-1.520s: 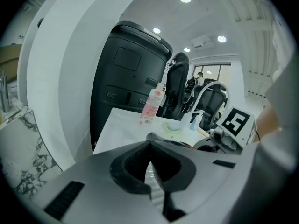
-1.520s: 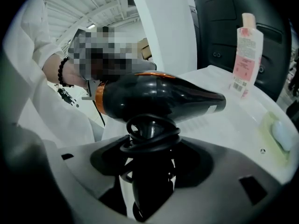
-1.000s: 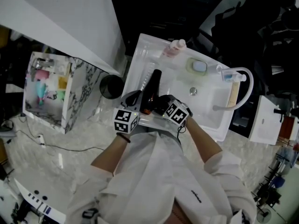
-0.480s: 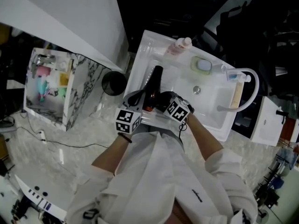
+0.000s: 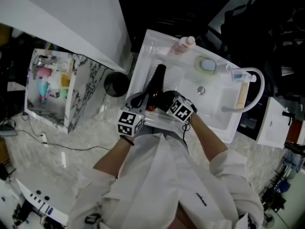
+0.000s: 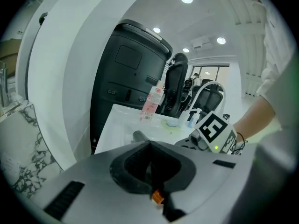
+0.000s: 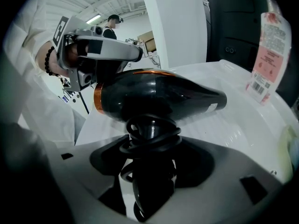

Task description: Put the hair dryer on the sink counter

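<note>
The black hair dryer (image 5: 156, 82) with an orange rear ring lies lengthwise over the left strip of the white sink counter (image 5: 142, 63), nozzle pointing away from me. My right gripper (image 5: 160, 102) is shut on its handle, which has the cord coiled round it (image 7: 150, 133). The dryer's body (image 7: 159, 94) crosses just beyond the jaws. My left gripper (image 5: 138, 99) hovers by the dryer's rear end, and its jaws meet with nothing held (image 6: 149, 167). From the right gripper view, the left gripper (image 7: 100, 50) stands just above the orange ring.
A pink bottle (image 5: 184, 45) stands at the counter's far edge, with a soap dish (image 5: 207, 66) beside it. The basin (image 5: 209, 101) and a curved faucet (image 5: 249, 87) are to the right. Left of the sink stand a black bin (image 5: 116, 86) and a marbled cabinet (image 5: 71, 97).
The dryer and both grippers have edged slightly farther over the counter. The right grip on the handle is unchanged.
</note>
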Demonstrator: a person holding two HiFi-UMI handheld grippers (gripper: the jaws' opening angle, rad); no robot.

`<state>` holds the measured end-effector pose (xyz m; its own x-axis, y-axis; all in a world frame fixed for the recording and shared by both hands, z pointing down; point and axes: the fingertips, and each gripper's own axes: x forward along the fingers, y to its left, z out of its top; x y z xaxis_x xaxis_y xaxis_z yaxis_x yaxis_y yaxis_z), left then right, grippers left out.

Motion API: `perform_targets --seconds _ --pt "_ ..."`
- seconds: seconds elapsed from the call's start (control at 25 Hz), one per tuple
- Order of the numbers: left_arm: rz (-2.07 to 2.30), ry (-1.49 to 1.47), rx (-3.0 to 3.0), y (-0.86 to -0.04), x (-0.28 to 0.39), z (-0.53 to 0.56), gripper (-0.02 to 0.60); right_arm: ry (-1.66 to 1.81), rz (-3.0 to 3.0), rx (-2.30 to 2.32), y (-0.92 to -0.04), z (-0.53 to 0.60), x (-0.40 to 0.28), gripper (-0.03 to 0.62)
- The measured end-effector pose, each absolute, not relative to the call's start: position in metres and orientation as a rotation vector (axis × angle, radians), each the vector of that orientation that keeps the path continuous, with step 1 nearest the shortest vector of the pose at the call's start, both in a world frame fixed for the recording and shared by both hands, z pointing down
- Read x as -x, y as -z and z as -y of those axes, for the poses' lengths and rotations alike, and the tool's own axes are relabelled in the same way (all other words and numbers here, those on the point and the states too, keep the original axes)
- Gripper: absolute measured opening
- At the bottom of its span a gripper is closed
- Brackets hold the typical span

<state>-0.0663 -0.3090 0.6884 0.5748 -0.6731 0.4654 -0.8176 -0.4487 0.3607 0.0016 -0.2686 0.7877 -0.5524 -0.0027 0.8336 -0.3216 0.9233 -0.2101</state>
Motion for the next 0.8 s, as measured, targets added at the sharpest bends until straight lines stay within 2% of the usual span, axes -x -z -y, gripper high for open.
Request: perform_targets --seconds 0.32,0.56,0.8 --pt "1.176 -0.335 -2.268 -0.684 0.064 0.306 0.023 -0.441 2.143 -0.271 -0.784 0.272 -0.003 0.308" --pt "1.177 -0.331 -2.279 -0.679 0.061 0.306 0.023 -0.443 2.189 -0.313 -0.770 0.274 -0.005 0.374" --pt "1.164 -0.319 -2.307 -0.671 0.055 0.307 0.023 -0.475 2.233 -0.398 -0.752 0.278 -0.020 0.383"
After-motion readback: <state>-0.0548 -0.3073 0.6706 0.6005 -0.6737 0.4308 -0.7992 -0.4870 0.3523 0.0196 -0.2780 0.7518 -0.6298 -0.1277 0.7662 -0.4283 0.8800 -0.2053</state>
